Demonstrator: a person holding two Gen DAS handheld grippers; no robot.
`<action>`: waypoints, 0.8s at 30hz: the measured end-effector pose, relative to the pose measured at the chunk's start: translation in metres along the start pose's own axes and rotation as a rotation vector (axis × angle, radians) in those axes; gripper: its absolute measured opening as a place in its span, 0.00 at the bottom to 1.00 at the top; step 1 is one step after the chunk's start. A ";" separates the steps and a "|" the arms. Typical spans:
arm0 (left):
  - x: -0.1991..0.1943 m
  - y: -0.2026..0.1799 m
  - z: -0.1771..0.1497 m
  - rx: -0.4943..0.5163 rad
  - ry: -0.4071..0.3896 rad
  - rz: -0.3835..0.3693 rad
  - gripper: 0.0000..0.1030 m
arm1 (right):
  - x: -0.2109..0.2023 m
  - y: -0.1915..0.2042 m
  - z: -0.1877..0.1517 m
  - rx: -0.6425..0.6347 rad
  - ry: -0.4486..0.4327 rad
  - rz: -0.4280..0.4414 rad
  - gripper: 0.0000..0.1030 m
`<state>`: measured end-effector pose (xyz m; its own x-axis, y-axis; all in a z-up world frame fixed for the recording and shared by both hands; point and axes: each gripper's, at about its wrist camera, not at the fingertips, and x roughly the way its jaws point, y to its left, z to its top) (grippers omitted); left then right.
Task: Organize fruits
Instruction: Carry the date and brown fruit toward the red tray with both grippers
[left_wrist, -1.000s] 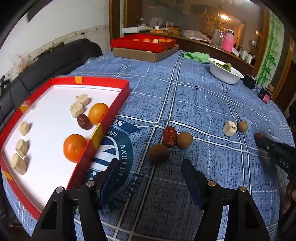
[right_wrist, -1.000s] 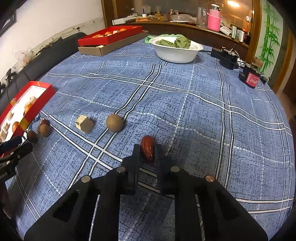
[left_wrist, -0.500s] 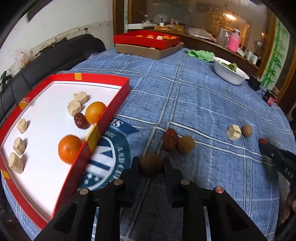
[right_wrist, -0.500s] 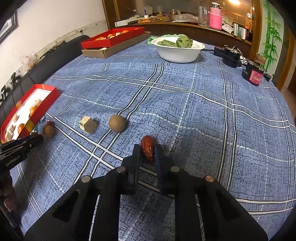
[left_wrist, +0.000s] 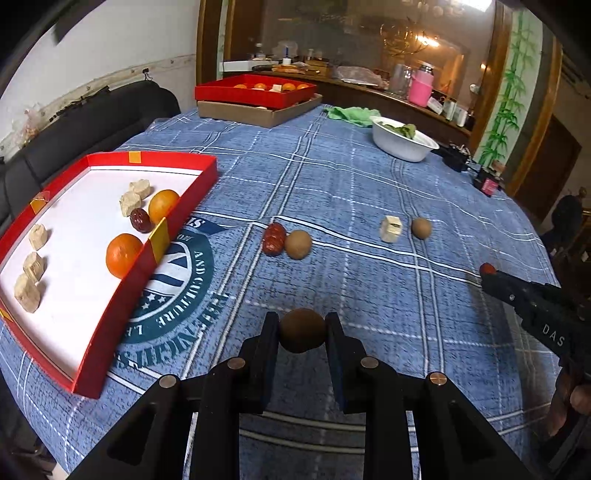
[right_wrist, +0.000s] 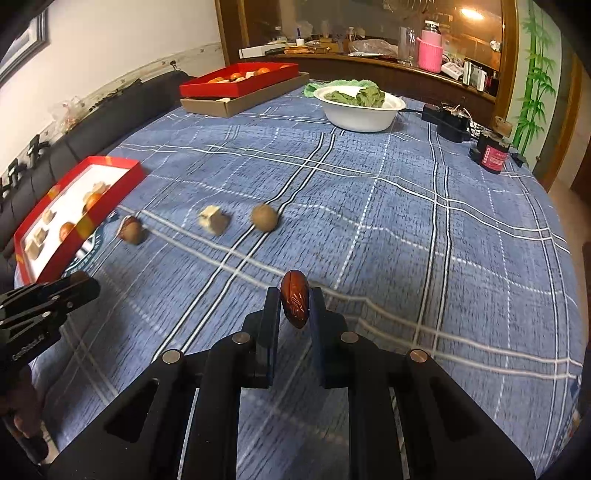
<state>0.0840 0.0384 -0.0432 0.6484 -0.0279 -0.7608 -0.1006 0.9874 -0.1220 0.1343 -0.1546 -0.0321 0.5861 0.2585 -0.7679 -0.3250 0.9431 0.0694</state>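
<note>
Since both grippers already clamp fruit, left gripper (left_wrist: 302, 334) on a brown longan (left_wrist: 302, 335), right gripper (right_wrist: 294, 306) on a red date (right_wrist: 294, 303), looks like carry time: next, over the red tray (left_wrist: 177, 236) and drop.

Blue plaid tablecloth (left_wrist: 369, 192): red tray (left_wrist: 177, 236), white bowl (left_wrist: 399, 144), loose fruits (left_wrist: 297, 243).

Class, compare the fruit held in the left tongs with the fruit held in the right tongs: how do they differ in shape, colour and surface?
The brown fruit in the left tongs is round; the red date in the right tongs is long and oval. The brown fruit is dull brown; the date is glossy dark red. The brown fruit looks smooth and matte; the date is wrinkled. Both are small and clamped between shut pads above the blue tablecloth.
</note>
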 end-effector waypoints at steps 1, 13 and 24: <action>-0.003 -0.001 -0.001 0.003 -0.004 -0.003 0.23 | -0.002 0.002 -0.001 -0.003 0.000 0.000 0.13; -0.021 0.008 -0.007 -0.017 -0.030 -0.002 0.23 | -0.015 0.033 -0.003 -0.064 -0.009 0.023 0.14; -0.029 0.015 -0.009 -0.033 -0.043 0.013 0.23 | -0.026 0.048 -0.006 -0.088 -0.025 0.047 0.14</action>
<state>0.0567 0.0523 -0.0289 0.6784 -0.0076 -0.7347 -0.1340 0.9819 -0.1338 0.0989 -0.1173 -0.0129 0.5870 0.3081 -0.7487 -0.4159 0.9081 0.0477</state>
